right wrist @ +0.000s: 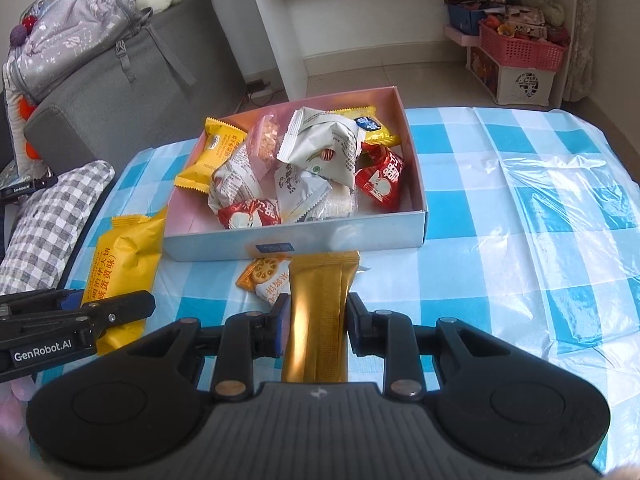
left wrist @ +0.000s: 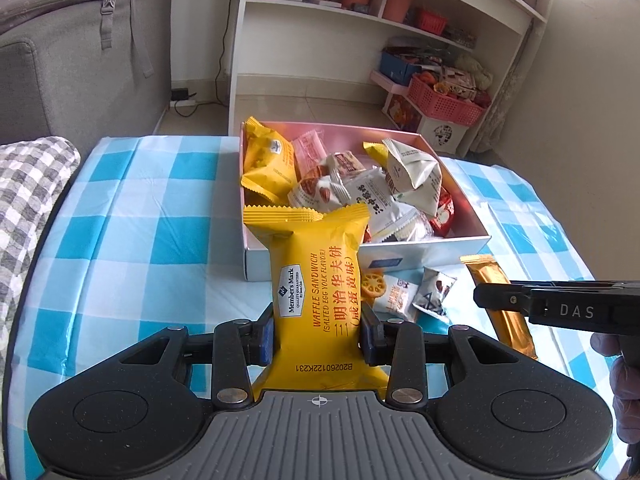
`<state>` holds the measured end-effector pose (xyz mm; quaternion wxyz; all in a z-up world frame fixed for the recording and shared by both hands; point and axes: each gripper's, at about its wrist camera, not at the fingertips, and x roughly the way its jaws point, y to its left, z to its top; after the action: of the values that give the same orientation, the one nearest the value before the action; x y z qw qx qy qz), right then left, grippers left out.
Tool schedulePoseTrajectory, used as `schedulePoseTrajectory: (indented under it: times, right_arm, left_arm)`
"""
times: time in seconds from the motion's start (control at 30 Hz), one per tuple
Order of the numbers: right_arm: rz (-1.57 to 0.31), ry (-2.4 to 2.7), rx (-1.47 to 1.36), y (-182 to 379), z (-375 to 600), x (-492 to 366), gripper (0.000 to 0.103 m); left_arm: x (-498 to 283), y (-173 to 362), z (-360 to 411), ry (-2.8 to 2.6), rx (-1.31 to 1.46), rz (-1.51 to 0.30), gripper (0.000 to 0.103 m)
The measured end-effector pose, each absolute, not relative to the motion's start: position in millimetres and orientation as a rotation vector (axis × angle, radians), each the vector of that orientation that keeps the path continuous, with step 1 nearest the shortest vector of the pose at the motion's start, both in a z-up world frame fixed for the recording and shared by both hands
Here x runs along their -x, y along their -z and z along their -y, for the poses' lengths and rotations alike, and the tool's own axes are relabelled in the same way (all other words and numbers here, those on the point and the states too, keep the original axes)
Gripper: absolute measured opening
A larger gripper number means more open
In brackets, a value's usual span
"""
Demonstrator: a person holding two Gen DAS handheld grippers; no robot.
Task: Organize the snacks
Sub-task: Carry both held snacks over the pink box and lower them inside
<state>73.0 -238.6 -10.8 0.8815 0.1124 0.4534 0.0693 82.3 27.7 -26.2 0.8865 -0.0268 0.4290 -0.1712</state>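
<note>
My left gripper (left wrist: pixel 318 334) is shut on a yellow waffle sandwich packet (left wrist: pixel 316 280), held in front of the open snack box (left wrist: pixel 256 264); the packet also shows in the right wrist view (right wrist: pixel 120 256). My right gripper (right wrist: pixel 316 320) is shut on a gold stick packet (right wrist: pixel 318 312), also seen in the left wrist view (left wrist: pixel 500 304), just before the box's near wall (right wrist: pixel 360 236). The box holds several yellow, white and red snack packets. A small lotus-root snack packet (left wrist: pixel 390 290) and a small white packet (left wrist: pixel 434 290) lie on the cloth in front of the box.
The table has a blue and white checked cloth (right wrist: pixel 520 220). A grey sofa with a backpack (right wrist: pixel 80 28) stands at the left, a checked cushion (right wrist: pixel 52 224) beside the table. White shelves with pink baskets (right wrist: pixel 524 48) stand behind the table.
</note>
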Motion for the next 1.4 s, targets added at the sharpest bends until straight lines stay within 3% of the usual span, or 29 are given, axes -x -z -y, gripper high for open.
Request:
schedulePoseTrajectory:
  times: [0.73,1.4]
  right_arm:
    - [-0.802,-0.226,-0.349,-4.3,230.5,-128.1,0.026]
    - [-0.705,-0.232,-0.188,21.5,201.5,-181.3,0.026]
  left_arm:
    - [-140.0,29.8,-15.3,0.225,-0.006,-0.798,0.036]
    - [-181.5,63.8,5.6,0.287,-0.074,-0.713,0.037]
